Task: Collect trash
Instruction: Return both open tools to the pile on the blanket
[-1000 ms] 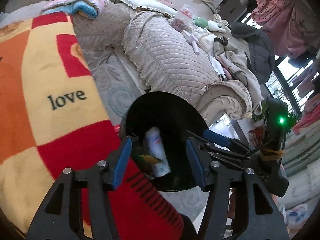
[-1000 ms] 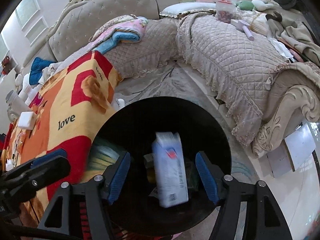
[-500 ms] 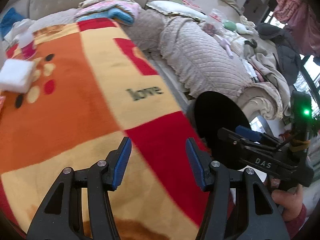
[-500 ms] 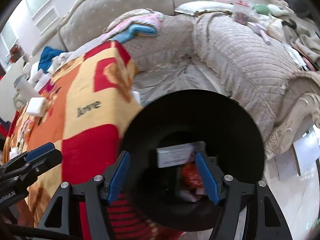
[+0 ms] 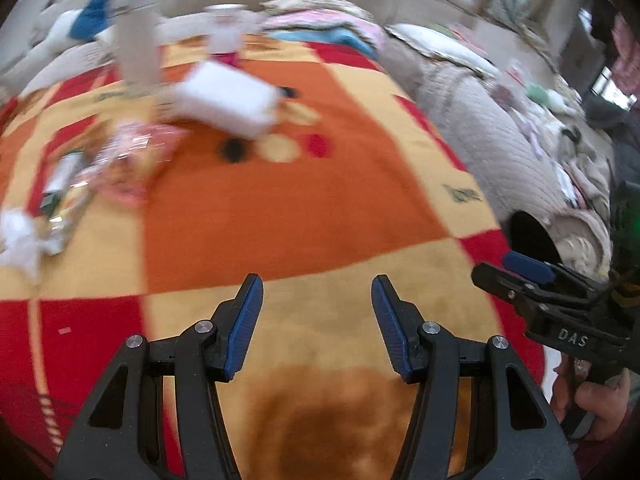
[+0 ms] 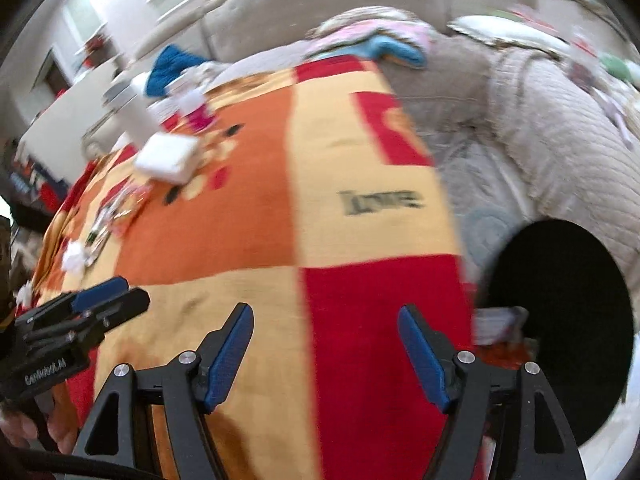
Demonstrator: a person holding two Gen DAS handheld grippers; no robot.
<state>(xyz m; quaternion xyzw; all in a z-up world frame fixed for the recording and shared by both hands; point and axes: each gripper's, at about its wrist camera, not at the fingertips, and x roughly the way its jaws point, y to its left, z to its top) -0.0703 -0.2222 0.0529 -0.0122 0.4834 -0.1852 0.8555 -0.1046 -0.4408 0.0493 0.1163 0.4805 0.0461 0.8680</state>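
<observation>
Where blanket ends, round black bin.

Trash bin stands right of the blanket (litter at its far-left).

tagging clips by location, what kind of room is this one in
Most likely a lived-in home living room. A tufted beige sofa with quilted covers wraps around a table draped in a red, orange and yellow blanket, folded blankets lie on the seat, and a black trash bin stands beside the table.
</observation>
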